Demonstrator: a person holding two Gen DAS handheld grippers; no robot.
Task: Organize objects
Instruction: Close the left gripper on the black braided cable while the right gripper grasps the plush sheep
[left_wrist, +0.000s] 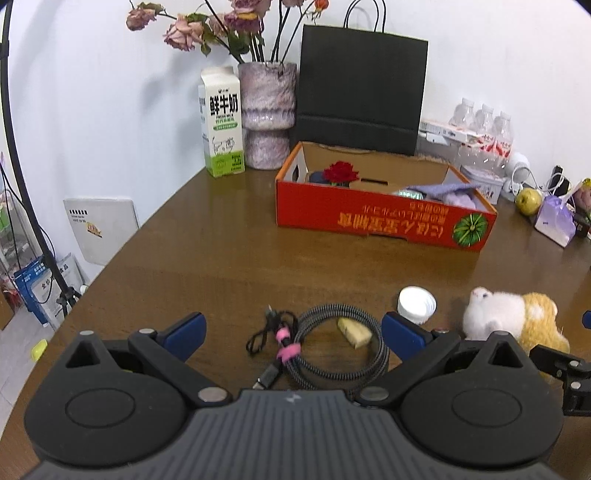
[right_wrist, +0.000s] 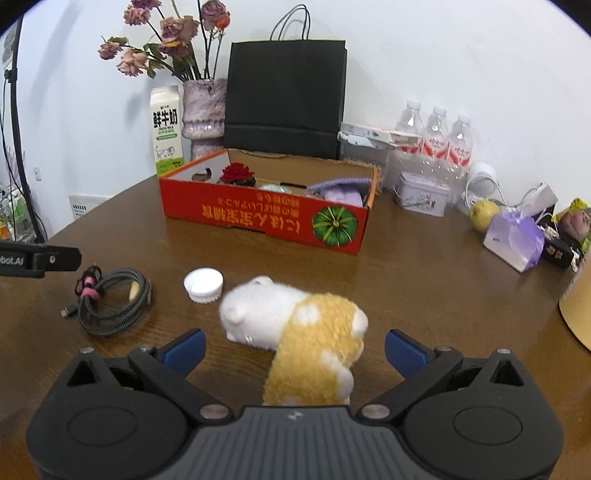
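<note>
Two grippers with fingers apart, left gripper over braided coiled cable, right gripper around fluffy plush toy, ribbed white cap on wooden counter.

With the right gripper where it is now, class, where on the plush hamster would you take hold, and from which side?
Grip the plush hamster across its yellow back half, coming straight forward from the near side. It lies on its side with that end already between the open right gripper fingers, and its soft body should squeeze easily. The white cap sits beside its head, so that end is more crowded.
</note>
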